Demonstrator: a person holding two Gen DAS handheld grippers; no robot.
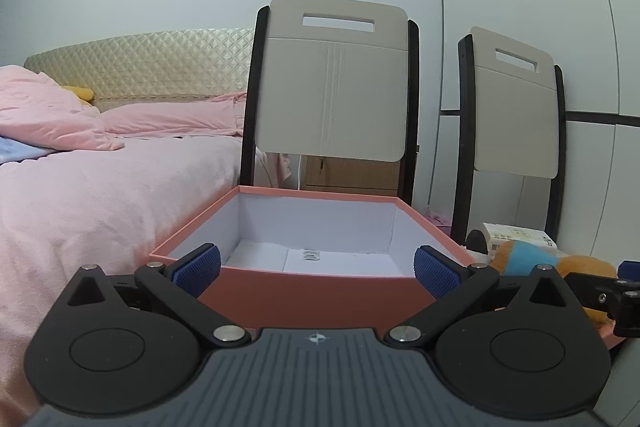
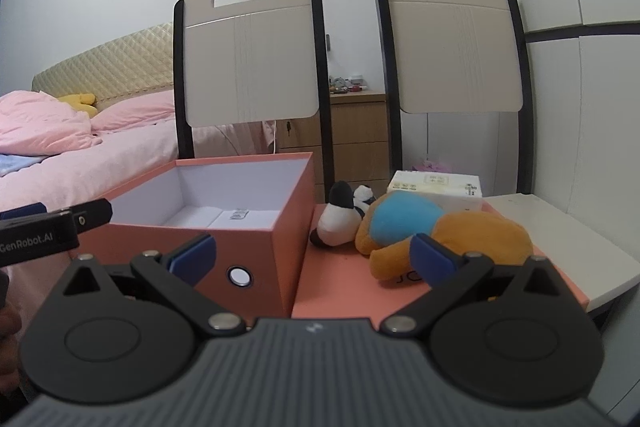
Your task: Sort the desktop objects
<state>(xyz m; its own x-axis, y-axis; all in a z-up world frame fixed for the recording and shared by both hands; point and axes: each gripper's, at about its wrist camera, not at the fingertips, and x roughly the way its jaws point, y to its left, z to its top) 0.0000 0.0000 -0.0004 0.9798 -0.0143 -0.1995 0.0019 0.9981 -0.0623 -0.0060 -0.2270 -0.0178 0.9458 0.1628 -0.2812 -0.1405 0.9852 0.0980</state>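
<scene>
An open salmon-pink box [image 1: 312,297] with a white inside stands right in front of my left gripper [image 1: 318,271], which is open and empty at the box's near wall. In the right wrist view the box [image 2: 248,247] stands at the left on a pink lid [image 2: 344,291]. An orange and blue plush toy [image 2: 436,231] lies on the lid, with a small panda plush [image 2: 340,219] behind it. My right gripper [image 2: 312,257] is open and empty; its right finger is close in front of the orange toy. The toy also shows in the left wrist view [image 1: 532,257].
A tissue pack [image 2: 436,187] lies behind the toys on a white tabletop [image 2: 568,235]. Two beige chair backs [image 2: 252,55] [image 2: 456,43] stand behind the table. A bed with pink bedding [image 1: 100,195] is at the left. The left gripper's body [image 2: 40,233] shows at the left edge.
</scene>
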